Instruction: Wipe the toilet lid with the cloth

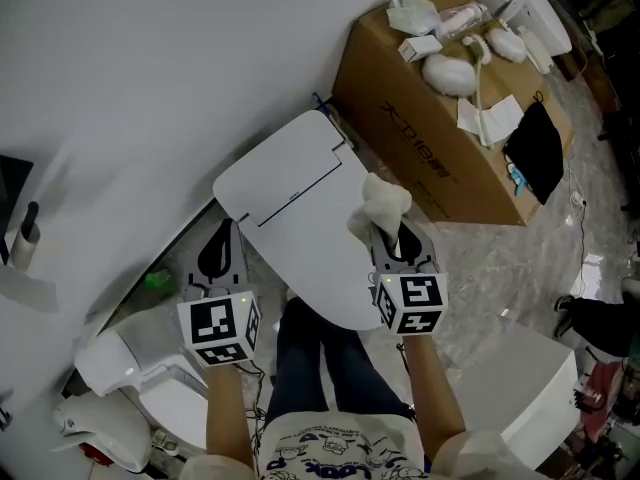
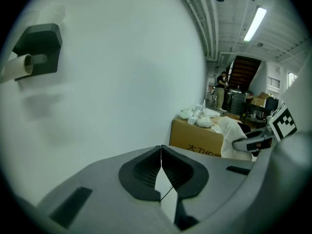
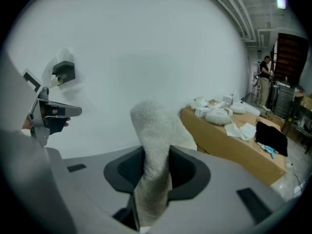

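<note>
Item 1. Person's legs point(image 1: 320, 363), in dark trousers, at the near end of the toilet lid point(image 1: 290, 208).

Item 2. Left claw point(image 1: 224, 234), by the lid's left edge. Its jaws are pressed together at the tips with nothing between them; the same claw shows in its own view point(image 2: 161, 152).

Item 3. Right claw point(image 1: 390, 230), at the lid's right edge. Its jaws are clamped on the cloth point(image 1: 383, 200).

Item 4. Cloth, white terry, bunched. It stands up out of the right claw point(image 3: 152, 174) over the lid's right edge. Whether it touches the lid cannot be told.

Item 5. Toilet lid, white and smooth, lying between the two claws.

Item 6. Cardboard box point(image 1: 430, 143), brown, beyond the lid to its right. White bundles point(image 1: 448, 73) and a black fabric piece point(image 1: 538, 148) lie on top of it.

Item 7. Paper-roll holder point(image 2: 40, 45), dark, on the white wall to the lid's left.
</note>
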